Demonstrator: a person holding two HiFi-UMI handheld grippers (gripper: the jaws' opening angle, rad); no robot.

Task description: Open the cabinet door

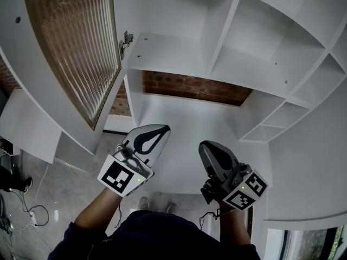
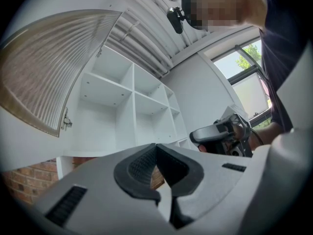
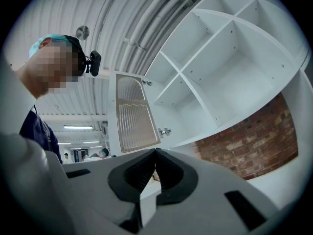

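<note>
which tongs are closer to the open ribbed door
The left tongs, white, just below the open ribbed door. The darker right tongs sit further off, under the open shelves.

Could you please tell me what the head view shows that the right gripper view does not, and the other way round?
Only the head view: the left gripper, the floor and the person's shoes.
Only the right gripper view: ceiling pipes, a ceiling lamp and the head camera.
Both: the open door with its ribbed pane, its hinge, the white shelves, the brick wall and the right gripper, fingers together.
</note>
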